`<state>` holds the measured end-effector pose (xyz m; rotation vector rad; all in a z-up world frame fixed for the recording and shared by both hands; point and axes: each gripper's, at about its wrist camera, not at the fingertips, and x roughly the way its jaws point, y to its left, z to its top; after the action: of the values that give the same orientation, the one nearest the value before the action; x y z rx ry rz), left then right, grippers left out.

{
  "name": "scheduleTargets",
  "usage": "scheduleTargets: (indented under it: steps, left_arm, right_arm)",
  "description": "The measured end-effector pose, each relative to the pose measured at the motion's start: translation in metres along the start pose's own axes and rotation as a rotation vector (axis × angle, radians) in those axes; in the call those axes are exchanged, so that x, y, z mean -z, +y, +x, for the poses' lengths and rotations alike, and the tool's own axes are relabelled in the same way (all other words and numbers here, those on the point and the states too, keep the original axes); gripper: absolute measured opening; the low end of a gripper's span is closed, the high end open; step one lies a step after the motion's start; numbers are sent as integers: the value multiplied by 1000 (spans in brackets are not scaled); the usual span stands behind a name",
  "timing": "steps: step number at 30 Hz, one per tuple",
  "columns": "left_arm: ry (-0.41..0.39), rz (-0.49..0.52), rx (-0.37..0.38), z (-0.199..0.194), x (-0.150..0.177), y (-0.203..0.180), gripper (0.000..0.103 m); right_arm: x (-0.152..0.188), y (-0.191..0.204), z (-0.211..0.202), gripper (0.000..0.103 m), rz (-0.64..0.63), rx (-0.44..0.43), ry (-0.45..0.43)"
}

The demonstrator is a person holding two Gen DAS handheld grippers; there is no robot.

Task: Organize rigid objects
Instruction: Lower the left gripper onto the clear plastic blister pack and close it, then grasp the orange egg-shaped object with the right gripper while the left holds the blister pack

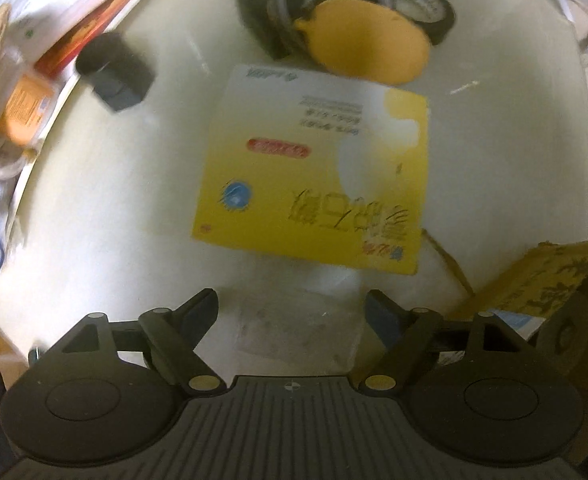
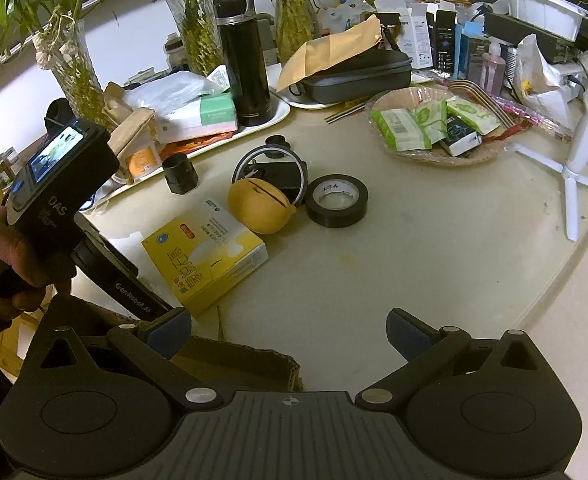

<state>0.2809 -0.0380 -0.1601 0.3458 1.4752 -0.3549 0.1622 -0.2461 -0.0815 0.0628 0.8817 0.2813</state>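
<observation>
A yellow and white box (image 1: 314, 172) lies flat on the round table, also in the right wrist view (image 2: 204, 250). Behind it sit a yellow rounded case (image 1: 368, 42) (image 2: 260, 204), a black tape roll (image 1: 418, 4) (image 2: 336, 200), a black box with a cable ring (image 2: 278, 172) and a small black block (image 1: 114, 70) (image 2: 181, 174). My left gripper (image 1: 292, 310) is open and empty, just short of the yellow box. My right gripper (image 2: 290, 330) is open and empty above the table's near edge. The left handheld unit (image 2: 58, 184) shows in the right wrist view.
A cardboard box (image 2: 234, 364) (image 1: 534, 280) sits at the near table edge. A wicker basket of packets (image 2: 438, 124), a black flask (image 2: 242, 60), vases, a white tray (image 2: 254, 128) with books and a white tripod (image 2: 574, 152) crowd the far side.
</observation>
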Motion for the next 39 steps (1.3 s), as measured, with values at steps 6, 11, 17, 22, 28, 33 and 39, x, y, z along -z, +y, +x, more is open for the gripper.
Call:
scheduleTargets:
  steps: [6, 11, 17, 22, 28, 33, 39]
  left_arm:
    - [-22, -27, -4, -1, 5, 12, 69]
    - [-37, -49, -14, -5, 18, 20, 69]
    - [-93, -95, -20, -18, 26, 41, 68]
    - [-179, -128, 34, -36, 35, 47, 68]
    - [-293, -161, 63, -58, 56, 42, 68]
    - [-398, -155, 92, -75, 65, 34, 68]
    - [-521, -138, 102, -84, 69, 25, 68]
  right_arm:
    - [-1, -1, 2, 103, 13, 9, 1]
    - [0, 2, 1, 103, 0, 15, -8]
    - [-1, 3, 1, 103, 0, 19, -18]
    - [-2, 5, 2, 103, -2, 23, -21]
    - [-4, 4, 6, 103, 8, 22, -15]
    - [-7, 7, 12, 103, -5, 35, -15]
    - [-8, 14, 20, 103, -64, 60, -8]
